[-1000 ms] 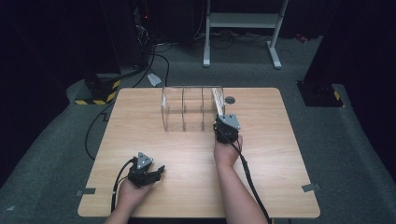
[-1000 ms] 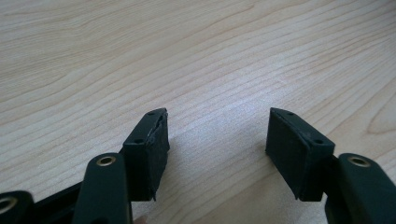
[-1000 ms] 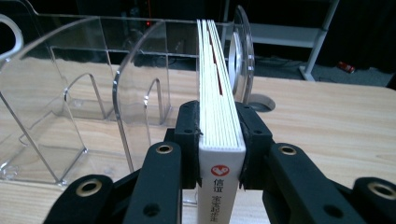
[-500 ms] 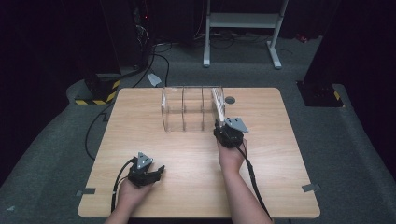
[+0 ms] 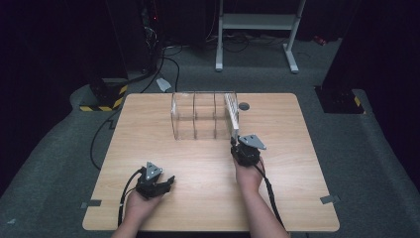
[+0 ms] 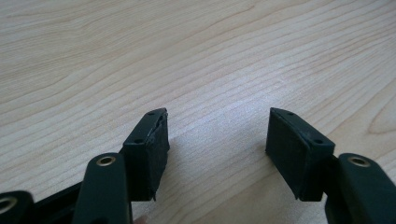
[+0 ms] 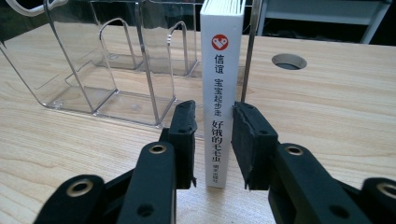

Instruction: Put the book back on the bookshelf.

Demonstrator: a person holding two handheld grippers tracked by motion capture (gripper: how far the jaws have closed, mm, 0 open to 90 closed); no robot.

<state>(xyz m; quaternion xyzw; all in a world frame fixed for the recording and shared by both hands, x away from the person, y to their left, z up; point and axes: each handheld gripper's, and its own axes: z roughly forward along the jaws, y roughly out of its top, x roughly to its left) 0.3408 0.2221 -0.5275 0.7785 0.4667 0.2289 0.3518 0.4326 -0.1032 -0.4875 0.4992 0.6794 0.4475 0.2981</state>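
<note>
We see a white book standing upright on its edge in the right end compartment of a clear plastic rack at the far middle of the wooden table. The right gripper has its jaws on either side of the book's spine; whether they press it we cannot tell. The left gripper rests low over bare wood near the front left, jaws apart and holding nothing.

Book upright in rack's rightmost compartment, table hole just beyond, rightward.
</note>
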